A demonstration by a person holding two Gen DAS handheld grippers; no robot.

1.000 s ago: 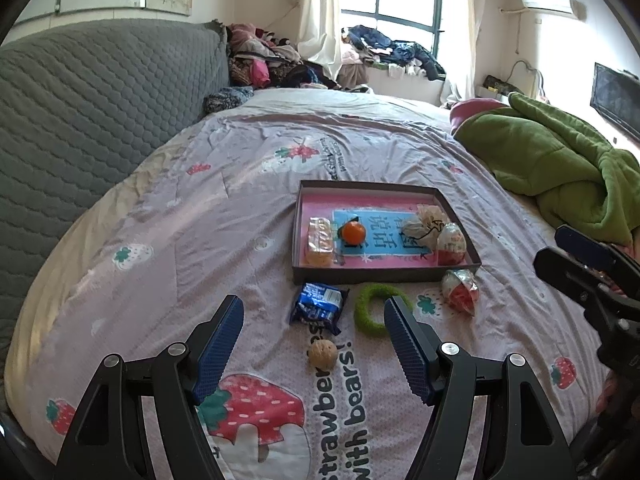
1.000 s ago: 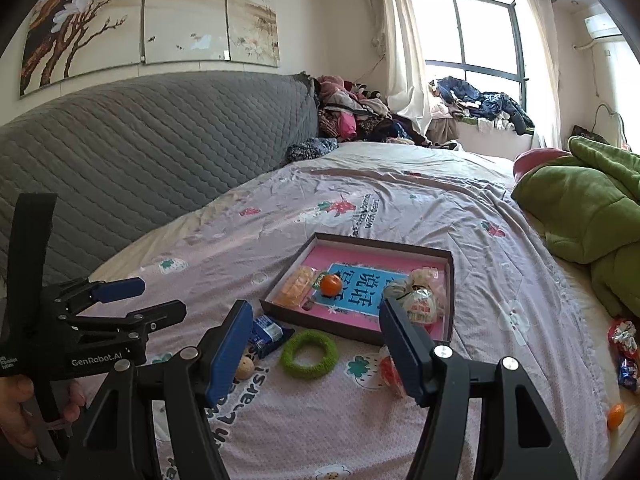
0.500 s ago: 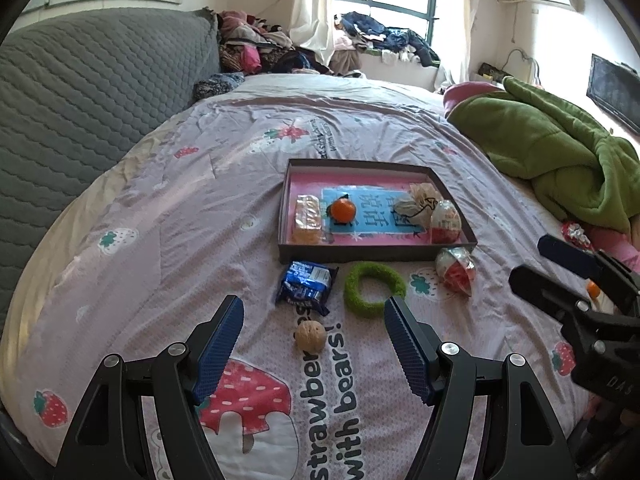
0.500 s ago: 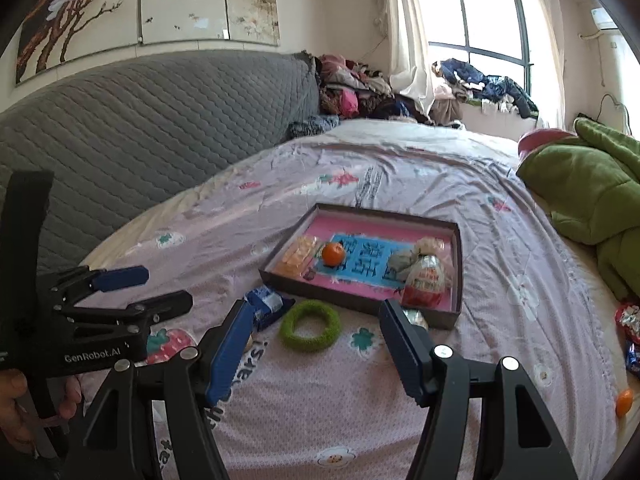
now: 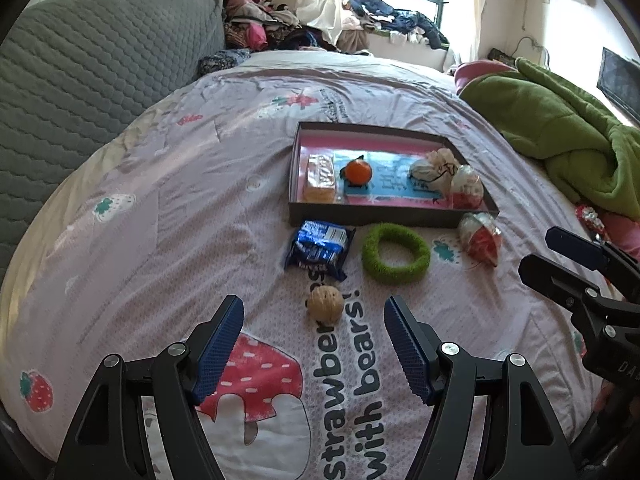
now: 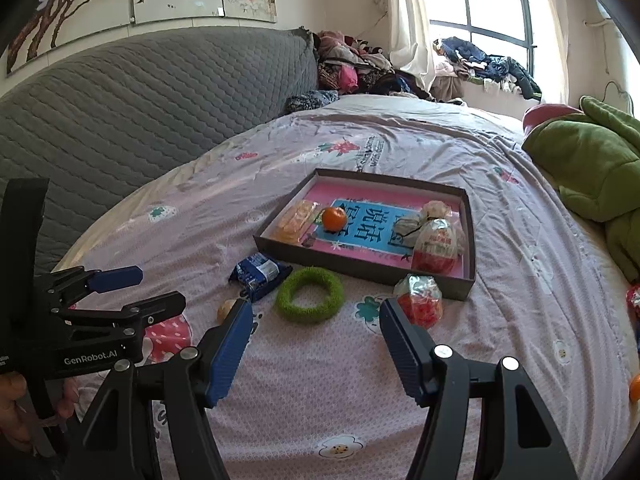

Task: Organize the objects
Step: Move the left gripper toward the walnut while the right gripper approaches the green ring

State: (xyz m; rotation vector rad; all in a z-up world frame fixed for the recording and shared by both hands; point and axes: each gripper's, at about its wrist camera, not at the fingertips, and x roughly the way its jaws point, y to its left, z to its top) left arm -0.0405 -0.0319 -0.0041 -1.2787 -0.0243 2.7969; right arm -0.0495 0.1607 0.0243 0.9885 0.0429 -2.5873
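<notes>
A dark tray [image 5: 384,216] [image 6: 360,270] with a pink floor lies on the bed and holds a biscuit pack [image 5: 319,178], an orange [image 5: 357,171], a cloth pouch [image 5: 434,166] and a wrapped egg [image 5: 466,189]. In front of it lie a blue snack packet [image 5: 318,249], a green ring [image 5: 396,253] [image 6: 310,294], a wrapped candy egg [image 5: 482,240] [image 6: 420,300] and a walnut [image 5: 325,303]. My left gripper [image 5: 314,338] is open just short of the walnut. My right gripper [image 6: 316,338] is open, near the green ring and candy egg.
A green blanket [image 5: 560,136] is heaped on the right of the bed. A grey quilted headboard [image 5: 80,80] runs along the left. Clothes [image 5: 280,32] pile at the far end under the window. Small wrapped items [image 6: 634,300] lie at the bed's right edge.
Both grippers have moved forward and lower toward the objects in front of the tray. Both stay open. Nothing on the bed has moved.
</notes>
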